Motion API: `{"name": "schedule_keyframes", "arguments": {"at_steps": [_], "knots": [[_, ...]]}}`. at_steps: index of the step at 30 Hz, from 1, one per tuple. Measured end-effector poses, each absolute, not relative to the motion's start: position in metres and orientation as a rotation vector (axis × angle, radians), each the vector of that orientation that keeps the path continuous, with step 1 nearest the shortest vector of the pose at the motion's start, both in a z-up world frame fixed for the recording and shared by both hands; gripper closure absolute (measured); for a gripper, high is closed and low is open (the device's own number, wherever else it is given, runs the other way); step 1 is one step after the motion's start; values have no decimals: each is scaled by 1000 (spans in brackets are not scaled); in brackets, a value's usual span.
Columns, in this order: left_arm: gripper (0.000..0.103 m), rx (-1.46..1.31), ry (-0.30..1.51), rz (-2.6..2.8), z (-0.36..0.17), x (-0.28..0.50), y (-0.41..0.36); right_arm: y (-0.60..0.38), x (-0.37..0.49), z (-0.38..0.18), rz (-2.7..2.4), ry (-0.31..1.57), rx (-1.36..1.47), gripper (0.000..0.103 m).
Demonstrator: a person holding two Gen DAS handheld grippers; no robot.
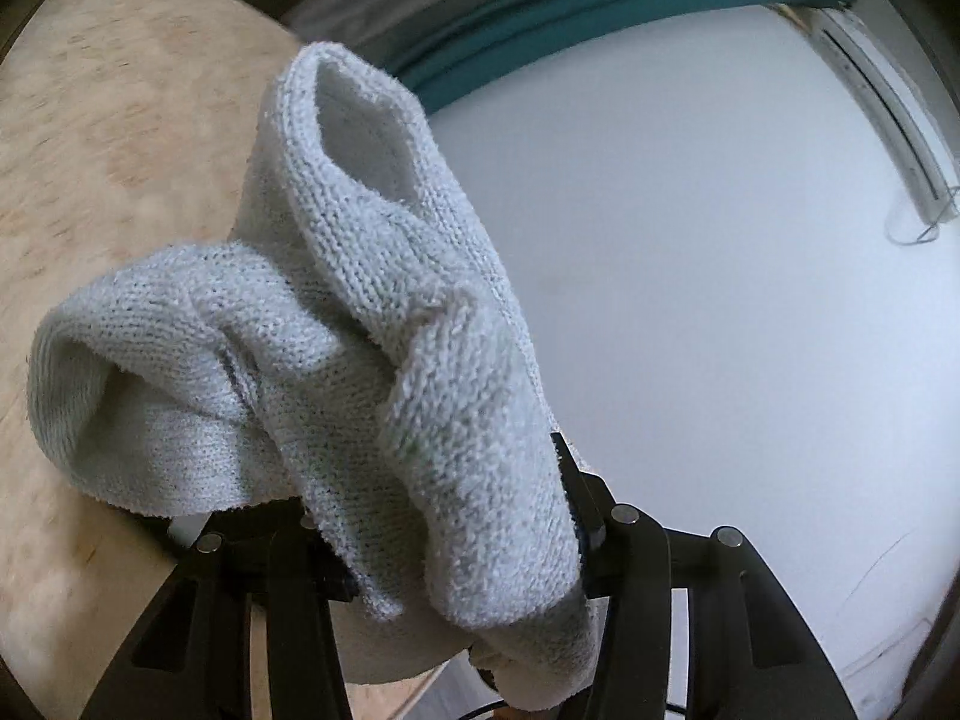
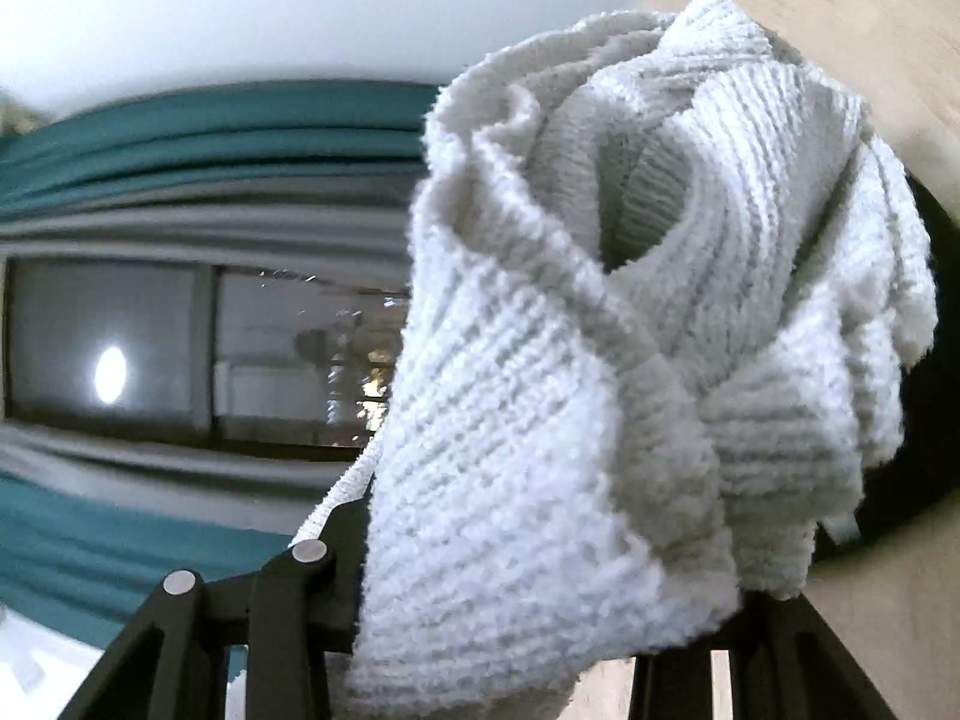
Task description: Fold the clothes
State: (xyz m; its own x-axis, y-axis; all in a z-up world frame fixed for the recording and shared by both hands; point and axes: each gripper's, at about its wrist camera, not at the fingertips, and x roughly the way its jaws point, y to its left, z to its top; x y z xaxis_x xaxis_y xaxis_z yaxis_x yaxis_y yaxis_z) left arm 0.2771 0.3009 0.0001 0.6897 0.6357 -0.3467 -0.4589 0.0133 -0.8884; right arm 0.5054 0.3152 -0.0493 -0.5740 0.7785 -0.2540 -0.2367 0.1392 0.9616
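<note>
Teal and grey curtains point(image 2: 180, 138) hang behind both views, framing a dark window point(image 2: 198, 354) in the right wrist view, with a plain white wall point(image 1: 690, 270) and a pale wood-grain surface point(image 1: 120, 120) beyond; whether that surface is a floor or a bench cannot be told.

The left gripper point(image 1: 462, 540) is closed on a pale knit garment point(image 1: 384, 312). Its black fingers point(image 1: 624, 546) stand on either side of a thick bunch of the cloth, which fills the gap between them. From there the knit rises in a tall fold toward the curtains, and a second, rounded fold droops to the left over the wood-grain surface. The garment is lifted clear here, touching nothing but the fingers.

The right gripper point(image 2: 540, 612) likewise clamps the same kind of knit point(image 2: 600, 360), bundled and twisted into heavy folds that fill the right half of its view. One finger point(image 2: 288, 594) shows to the left of the bunch; the other is mostly hidden under the cloth. A thin edge of the knit trails along the left finger. The view is blurred.
</note>
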Motion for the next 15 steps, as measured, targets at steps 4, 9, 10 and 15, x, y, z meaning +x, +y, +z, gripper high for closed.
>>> {"name": "schedule_keyframes", "arguments": {"at_steps": [4,9,10,15], "knots": [[54,-1355,-178,901,-49,292,329,353,504,-55,1602,1568,411,63],[53,-1645,-49,993,-171,316,329,379,506,-154,1368,1696,119,63],[53,-1669,-14,995,-183,318,319,377,506,-176,1304,1722,57,63],[41,-1730,189,1023,-223,324,268,328,508,-245,1144,1845,-17,49]]}}
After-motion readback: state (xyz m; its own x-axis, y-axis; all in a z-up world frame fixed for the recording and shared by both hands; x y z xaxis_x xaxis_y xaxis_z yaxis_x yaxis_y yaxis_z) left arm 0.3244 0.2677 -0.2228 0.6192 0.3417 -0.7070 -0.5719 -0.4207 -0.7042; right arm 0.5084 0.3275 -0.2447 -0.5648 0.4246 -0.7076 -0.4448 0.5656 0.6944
